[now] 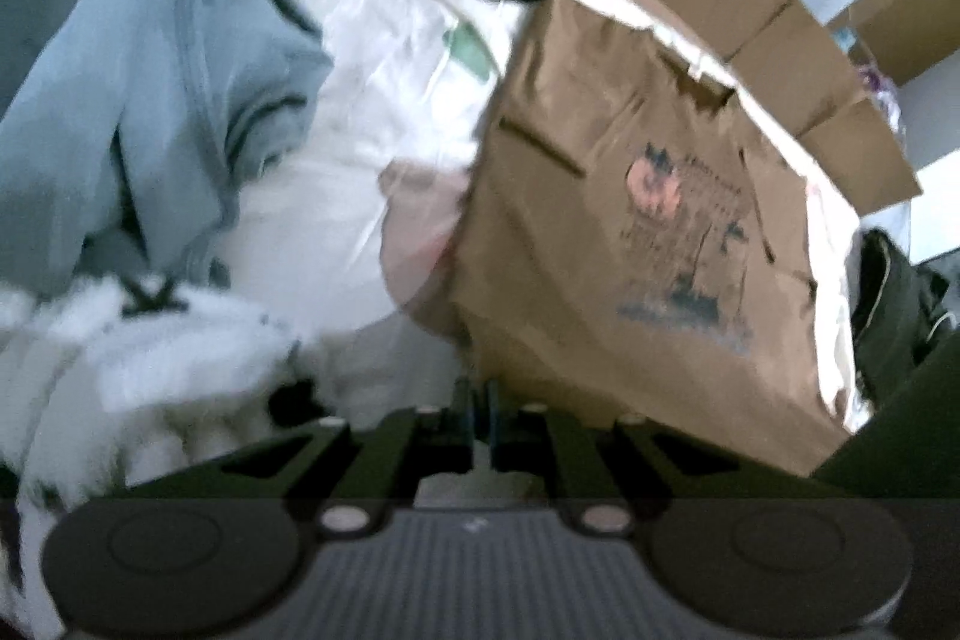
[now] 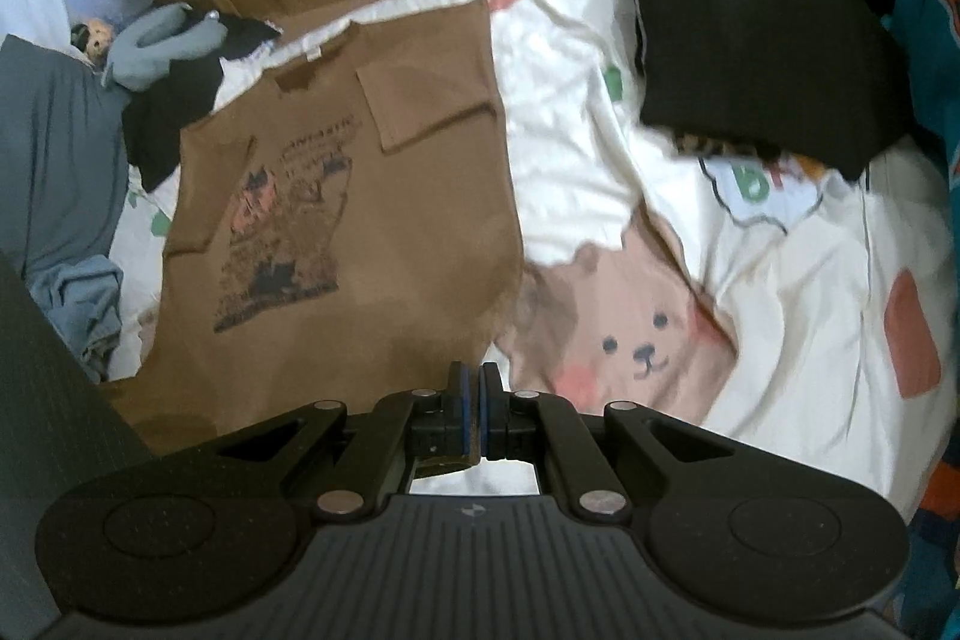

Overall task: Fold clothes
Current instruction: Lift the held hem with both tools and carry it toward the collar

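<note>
Sleeves first, going left to right: I see the brown T-shirt (image 2: 360, 196) lying print-up on the bed (image 2: 600, 172), with both side panels and sleeves (image 2: 429, 100) turned in over the chest, so it lies as a long narrow strip.

My left gripper (image 1: 480, 409) has its fingers pressed together at the shirt's bottom hem. The left wrist view is blurred, so I judge rather than see that cloth is caught between them.

My right gripper (image 2: 476, 388) also has its fingers (image 2: 462, 382) clenched, with a fold of brown fabric at their tips near the hem's right corner. I read both as pinching the hem.

To my eye the step in hand is the lengthwise fold, hem towards collar. That would call for lifting both corners evenly, carrying them up over the print, and laying them down square with the neckline so the strip does not skew or the tucked sleeves slip out.

Further right, a folded black garment (image 2: 756, 40) sits on the bed, well apart from the shirt, above a cartoon bear (image 2: 642, 340) printed on the sheet.

As for writing, the shirt's graphic has dark lettering over a pink-and-black picture, but it is too soft for me to read. Green and orange letters on the sheet beside the black garment are partly covered; I make out only a "b".
</note>
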Motion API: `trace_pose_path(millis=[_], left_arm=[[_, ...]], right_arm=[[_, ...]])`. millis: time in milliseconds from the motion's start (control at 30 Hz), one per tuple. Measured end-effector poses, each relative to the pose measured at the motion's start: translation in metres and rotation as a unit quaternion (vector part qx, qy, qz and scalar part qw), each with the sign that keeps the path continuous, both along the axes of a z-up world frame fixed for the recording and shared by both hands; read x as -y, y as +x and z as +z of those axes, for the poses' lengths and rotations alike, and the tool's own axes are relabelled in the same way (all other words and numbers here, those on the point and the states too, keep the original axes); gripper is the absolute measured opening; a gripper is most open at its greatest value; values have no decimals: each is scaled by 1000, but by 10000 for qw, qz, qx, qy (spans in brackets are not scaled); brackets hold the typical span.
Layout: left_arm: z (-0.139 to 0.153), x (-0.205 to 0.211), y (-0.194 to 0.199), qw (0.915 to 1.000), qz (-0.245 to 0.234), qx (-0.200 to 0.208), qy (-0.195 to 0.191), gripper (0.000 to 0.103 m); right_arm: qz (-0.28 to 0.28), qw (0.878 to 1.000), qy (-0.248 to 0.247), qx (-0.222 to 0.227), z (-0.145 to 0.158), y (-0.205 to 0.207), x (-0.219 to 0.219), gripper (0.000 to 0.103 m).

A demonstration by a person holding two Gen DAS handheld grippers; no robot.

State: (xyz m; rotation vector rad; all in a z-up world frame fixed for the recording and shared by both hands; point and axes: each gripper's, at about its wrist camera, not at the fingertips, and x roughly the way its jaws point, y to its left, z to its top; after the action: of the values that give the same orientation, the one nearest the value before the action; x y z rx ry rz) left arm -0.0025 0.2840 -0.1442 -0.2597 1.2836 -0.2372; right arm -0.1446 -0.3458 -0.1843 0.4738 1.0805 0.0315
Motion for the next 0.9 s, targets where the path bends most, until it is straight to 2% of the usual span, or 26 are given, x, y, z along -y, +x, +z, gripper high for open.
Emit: trace_pose_path(millis=[200,567,700,900], left_arm=[[24,6,21,9995,68,302,-108,4],[73,27,61,9959,78,865,-258,4],[77,33,77,9952,92,903,-364,4],[66,40,99,9952,100,879,-425,4]], right_arm=[[-57,9995,95,289,19,16,7,1],[-29,9954,85,951,72,52,11,0],[-105,9952,113,964,73,65,12,0],[-222,9949,156,974,74,86,14,0]])
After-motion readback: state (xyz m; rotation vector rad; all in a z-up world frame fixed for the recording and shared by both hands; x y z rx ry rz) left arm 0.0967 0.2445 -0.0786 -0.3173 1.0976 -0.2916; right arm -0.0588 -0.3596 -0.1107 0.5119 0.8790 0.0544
